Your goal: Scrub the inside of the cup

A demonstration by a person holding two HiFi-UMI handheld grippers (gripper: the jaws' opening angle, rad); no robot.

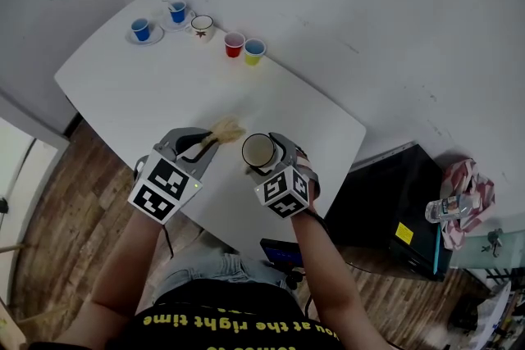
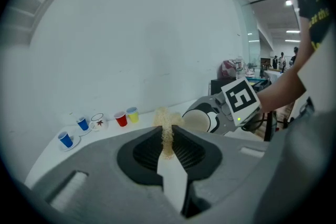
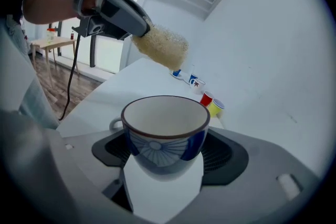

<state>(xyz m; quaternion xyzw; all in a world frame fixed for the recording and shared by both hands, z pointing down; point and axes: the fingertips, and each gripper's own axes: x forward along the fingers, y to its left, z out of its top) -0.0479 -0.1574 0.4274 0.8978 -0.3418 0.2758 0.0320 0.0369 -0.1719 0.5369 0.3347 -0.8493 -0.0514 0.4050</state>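
Sponge (image 1: 228, 129) is being clamped by L claw (image 1: 203, 143), cup (image 3: 165, 123) by R claw (image 1: 262, 155), both angled down over white desk (image 1: 164, 94); wood floor (image 1: 49, 209).

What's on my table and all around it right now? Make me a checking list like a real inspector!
Surface: white table, no spills seen.
Job's things: blue-patterned cup, upright and empty; tan scrubber, outside the cup.
Clutter: two blue cups on saucers, star cup, red cup and yellow cup, all in a row along the table's far edge.
Grippers: left gripper is shut on the scrubber; right gripper is shut on the cup.
Cables: black cable hangs from the left gripper.
Surroundings: wooden floor, black box, water bottle on a checked cloth.
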